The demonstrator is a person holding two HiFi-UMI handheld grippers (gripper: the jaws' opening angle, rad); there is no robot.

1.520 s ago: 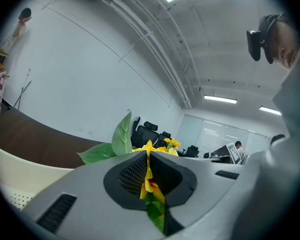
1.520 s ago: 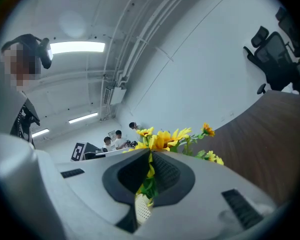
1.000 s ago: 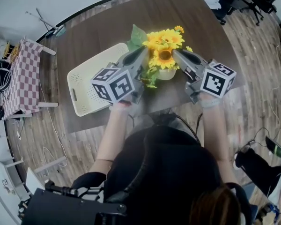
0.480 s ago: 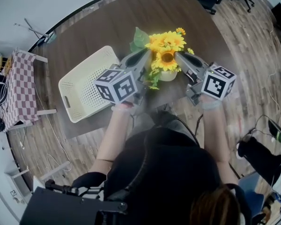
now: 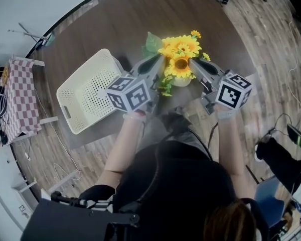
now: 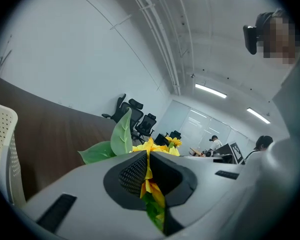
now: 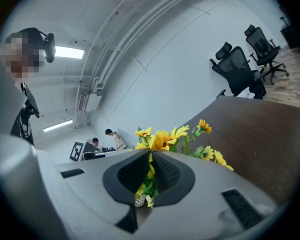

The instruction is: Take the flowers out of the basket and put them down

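Already out of the white basket (image 5: 81, 70), the sunflowers (image 5: 179, 51) are pinched by left claw (image 6: 148, 171) and right claw (image 7: 150, 176), both clamped shut on them; setting them on the worktop (image 5: 115, 29) seems all that remains.

The shells of my left gripper (image 5: 158, 60) and right gripper (image 5: 193, 63) are smooth matt grey plastic, their pads (image 6: 131, 173) black with a fine mesh grain. The flowers (image 5: 179, 51) have matt yellow petals and waxy leaves. The basket (image 5: 85, 97) is cream perforated plastic; the table (image 5: 105, 39) dark wood grain, faintly sheened
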